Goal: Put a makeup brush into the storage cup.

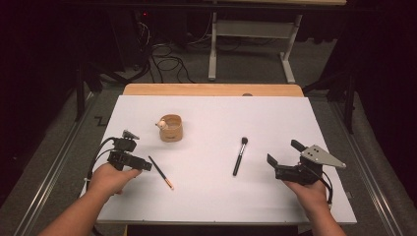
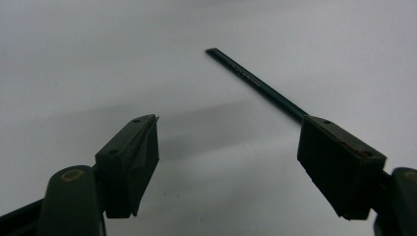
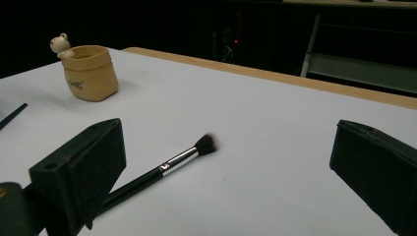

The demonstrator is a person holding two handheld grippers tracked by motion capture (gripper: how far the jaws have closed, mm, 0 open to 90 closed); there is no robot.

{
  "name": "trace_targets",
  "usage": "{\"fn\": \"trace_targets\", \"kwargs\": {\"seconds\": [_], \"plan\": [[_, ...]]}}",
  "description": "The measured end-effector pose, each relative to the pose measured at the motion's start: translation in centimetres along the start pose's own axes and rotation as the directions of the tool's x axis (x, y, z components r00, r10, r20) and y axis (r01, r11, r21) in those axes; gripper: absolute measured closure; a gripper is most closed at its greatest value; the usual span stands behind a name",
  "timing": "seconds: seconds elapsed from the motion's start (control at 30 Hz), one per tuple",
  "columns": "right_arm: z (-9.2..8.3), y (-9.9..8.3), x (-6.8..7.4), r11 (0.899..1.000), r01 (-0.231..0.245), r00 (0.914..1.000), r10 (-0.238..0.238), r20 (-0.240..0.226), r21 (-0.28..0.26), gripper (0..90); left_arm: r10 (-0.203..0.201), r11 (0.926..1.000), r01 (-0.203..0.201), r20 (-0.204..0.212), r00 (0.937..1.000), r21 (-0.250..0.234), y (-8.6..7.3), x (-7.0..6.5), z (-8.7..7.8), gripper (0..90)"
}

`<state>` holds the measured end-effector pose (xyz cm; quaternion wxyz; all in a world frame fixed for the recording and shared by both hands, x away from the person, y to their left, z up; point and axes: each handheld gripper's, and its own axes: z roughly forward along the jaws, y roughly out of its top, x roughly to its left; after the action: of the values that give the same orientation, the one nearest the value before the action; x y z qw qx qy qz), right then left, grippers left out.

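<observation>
I have a white table [image 1: 211,196] in front of me with little on it. Toward the far left stands a small tan pot [image 1: 171,128] shaped like a rolled-down bag, with a pale little bear figure [image 1: 160,124] perched on its rim; it stands well apart from both of my hands. Between the hands, nearer the right one, a makeup brush [image 1: 239,156] with a black handle, a silver ferrule and a dark tuft lies flat on the table, tuft pointing away from me. Nothing lies between either gripper and the thing nearest it. My left gripper [image 1: 146,164] sits low at the left of the table, its jaws spread with only bare table between them; I see nothing pinched. A thin dark pencil [image 1: 161,172] lies flat just beside its tip in the high view, and in the left gripper view the pencil [image 2: 255,83] runs out from behind the right-hand jaw and across the table; whether that jaw touches it I cannot tell. My right gripper [image 1: 284,157] rests at the right of the table with its jaws spread wide and holding nothing; in the right gripper view the brush [image 3: 164,169] passes behind its left jaw. The pot [image 3: 91,73] carries a small dark mark of writing on its side, too small for me to read, and faint lettering along the pencil is just as unreadable.
</observation>
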<state>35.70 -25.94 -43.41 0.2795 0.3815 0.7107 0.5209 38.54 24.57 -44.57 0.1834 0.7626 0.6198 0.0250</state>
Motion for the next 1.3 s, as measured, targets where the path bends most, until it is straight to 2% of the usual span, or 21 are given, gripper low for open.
{"fn": "trace_targets", "kwargs": {"seconds": [0.33,0.53,0.73,0.77,0.97,1.3], "plan": [[0.1,0.0,0.0,1.000,0.005,0.9999,-0.005,-0.009,0.002,1.5,-0.035,0.9981,0.034,0.027,0.9990,0.052,0.3,-0.9,0.0,25.9],[0.1,0.0,0.1,1.000,0.002,0.9999,-0.002,-0.012,0.008,1.6,-0.047,0.9959,0.045,0.016,0.9988,0.078,0.5,-1.7,-0.2,27.4],[0.2,0.0,0.2,1.000,-0.007,0.9999,0.007,-0.012,0.012,1.6,-0.033,0.9947,0.032,0.008,0.9994,0.098,0.8,-2.9,0.0,27.6],[0.2,0.0,0.1,1.000,0.006,0.9999,-0.006,-0.012,0.007,1.6,-0.032,0.9943,0.031,0.009,0.9995,0.102,0.8,-3.1,0.1,27.9],[0.2,0.0,0.2,1.000,0.005,0.9998,-0.005,-0.017,0.007,1.7,-0.017,0.9929,0.017,-0.001,0.9999,0.118,1.1,-4.4,0.7,34.2],[0.2,0.0,0.2,1.000,0.007,0.9998,-0.006,-0.018,0.009,1.7,-0.018,0.9906,0.018,-0.002,0.9998,0.136,1.2,-5.5,1.8,35.3]]}}
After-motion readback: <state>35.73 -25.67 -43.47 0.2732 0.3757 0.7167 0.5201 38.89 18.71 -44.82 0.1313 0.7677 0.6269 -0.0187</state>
